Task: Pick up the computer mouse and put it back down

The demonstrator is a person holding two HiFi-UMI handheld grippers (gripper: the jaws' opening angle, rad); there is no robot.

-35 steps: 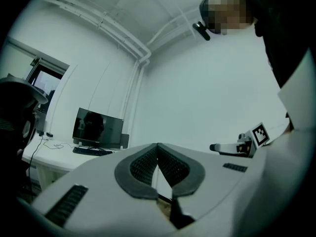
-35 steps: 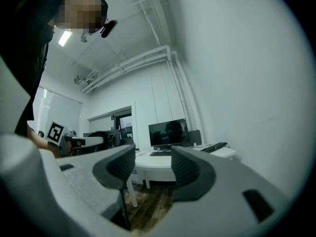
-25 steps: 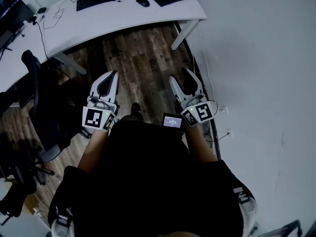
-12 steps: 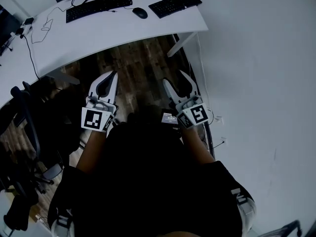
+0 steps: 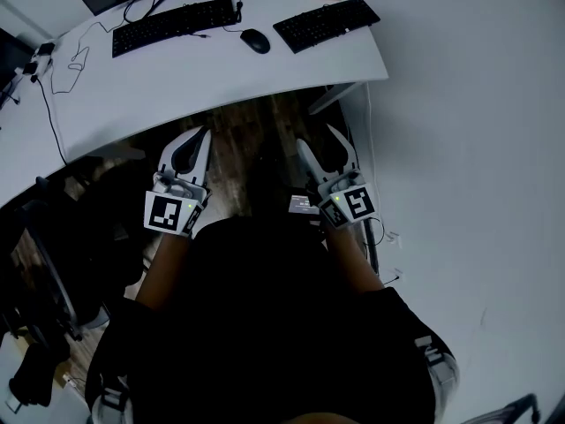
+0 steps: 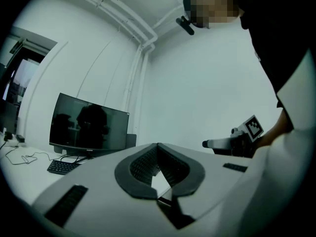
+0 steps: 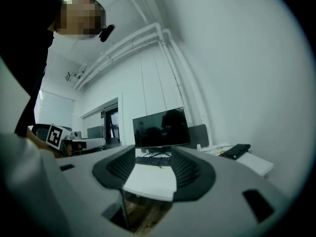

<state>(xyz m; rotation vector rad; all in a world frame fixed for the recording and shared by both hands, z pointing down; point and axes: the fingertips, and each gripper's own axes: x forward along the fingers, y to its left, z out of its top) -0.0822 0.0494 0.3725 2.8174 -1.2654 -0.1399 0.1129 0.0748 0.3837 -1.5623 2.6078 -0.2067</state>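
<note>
Mouse (image 5: 255,41) lies on tabletop (image 5: 177,82) between keyboards (image 5: 172,25), well apart from both tongs. Left tongs (image 5: 198,134) pinched shut, empty. Right tongs (image 5: 318,138) gape wide, empty; width likely suits mouse. Both held level, aimed at tabletop, short of its edge.

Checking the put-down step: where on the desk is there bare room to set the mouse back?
Bare: the broad strip of desk between its near edge and the row of left keyboard, mouse and right keyboard. Crowded: that back row, and the left end with its loose cables.
</note>
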